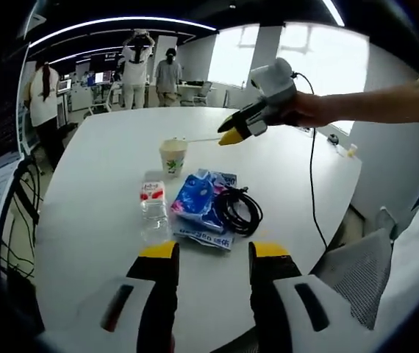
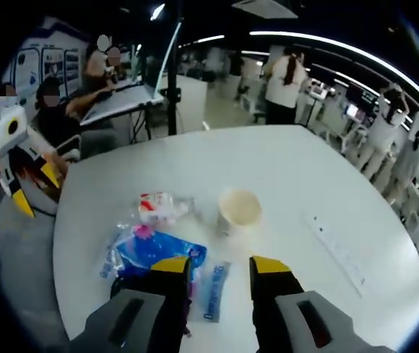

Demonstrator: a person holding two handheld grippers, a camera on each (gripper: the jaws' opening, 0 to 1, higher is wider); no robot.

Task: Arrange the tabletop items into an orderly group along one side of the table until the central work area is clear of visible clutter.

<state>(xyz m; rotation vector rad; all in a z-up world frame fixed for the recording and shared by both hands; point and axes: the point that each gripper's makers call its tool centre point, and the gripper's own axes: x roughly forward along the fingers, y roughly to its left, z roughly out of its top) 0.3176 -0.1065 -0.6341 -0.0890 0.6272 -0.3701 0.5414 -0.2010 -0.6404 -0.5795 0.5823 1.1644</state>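
We judge gathering not yet begun: cup (image 1: 173,156), bottle (image 1: 153,212), tissue pack (image 1: 198,200) and cable (image 1: 240,211) sit mid-table. Left gripper (image 1: 213,254) and right gripper (image 2: 217,265) both gape wide, holding nothing. Next we close on the cup at 12 o'clock in the right gripper view.

Surface (image 1: 106,162), left gripper view: paper cup (image 1: 173,156) stands farthest back in the group. Nearer, plastic bottle (image 1: 152,209) lies at left; tissue pack (image 1: 198,200) just beside it at centre, resting on a flat wet-wipes packet (image 1: 208,237); coiled cable (image 1: 239,211) at right, touching the tissue pack. Power strip (image 2: 339,254), right gripper view: lies on the surface well apart from the cup, on its far side from the bottle.
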